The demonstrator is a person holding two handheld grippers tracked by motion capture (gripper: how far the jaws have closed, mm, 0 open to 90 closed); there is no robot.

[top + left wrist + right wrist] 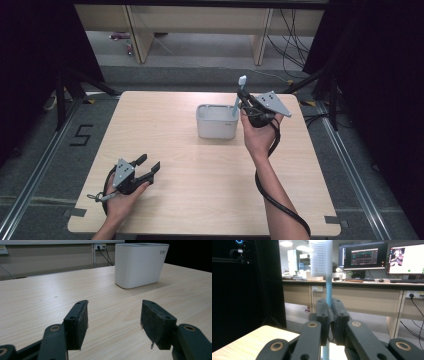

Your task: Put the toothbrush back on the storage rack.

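A light-blue toothbrush [238, 95] with white bristles stands upright, head up, over the right end of a white rectangular holder [216, 121] at the table's middle back. My right gripper [246, 104] is shut on its handle; in the right gripper view the two pads clamp the thin blue handle [328, 287] and the bristle head [318, 257] rises above them. Whether the handle's lower end is inside the holder I cannot tell. My left gripper [148, 167] rests low at the table's front left, open, with nothing between its pads [80, 322]. The white holder [140, 265] stands ahead of it.
The light wooden table [200, 190] has bare surface between the holder and the left gripper. A black cable [277, 200] trails along the right forearm. Dark curtains flank the table, and desks with lit monitors [362, 256] stand beyond its far edge.
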